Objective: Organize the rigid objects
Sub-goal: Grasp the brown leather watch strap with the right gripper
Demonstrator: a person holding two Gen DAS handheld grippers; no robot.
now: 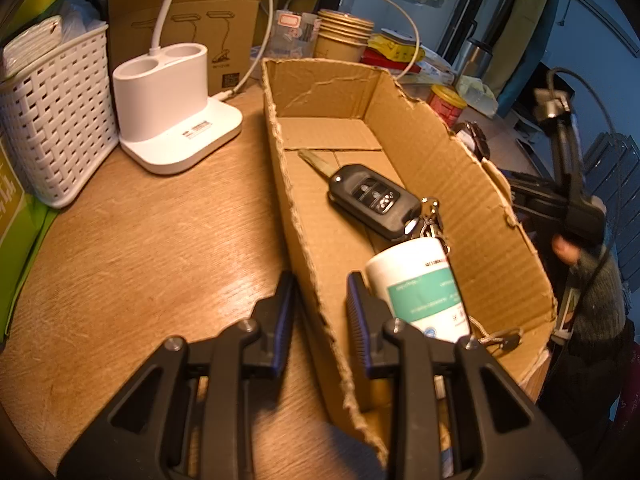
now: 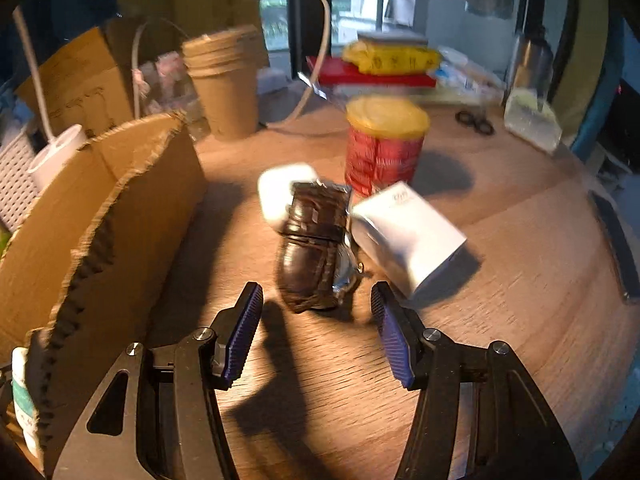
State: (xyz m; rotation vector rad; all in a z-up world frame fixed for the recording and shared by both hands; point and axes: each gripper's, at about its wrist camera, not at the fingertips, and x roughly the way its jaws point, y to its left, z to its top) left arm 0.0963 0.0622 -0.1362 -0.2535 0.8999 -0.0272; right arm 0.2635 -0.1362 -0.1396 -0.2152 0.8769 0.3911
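Down low, the left gripper (image 1: 320, 296) is clamped on the near wall of the cardboard box (image 1: 460, 184), which holds a car key (image 1: 374, 200) and white bottle (image 1: 420, 288). The right gripper (image 2: 316, 320) hangs half-open, empty, before a blurred, seemingly leather-strapped watch (image 2: 316, 248) on the table (image 2: 500, 300).

The watch (image 2: 316, 252) and white box (image 2: 408, 236) are blurred; the bottle's (image 1: 420, 288) near end is hidden behind the left claw (image 1: 320, 292).

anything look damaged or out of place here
The cardboard box has ragged, torn top edges, as if its flaps were ripped off. Inside it, the white bottle lies tipped on its side beside the car key. Nothing looks spilled.
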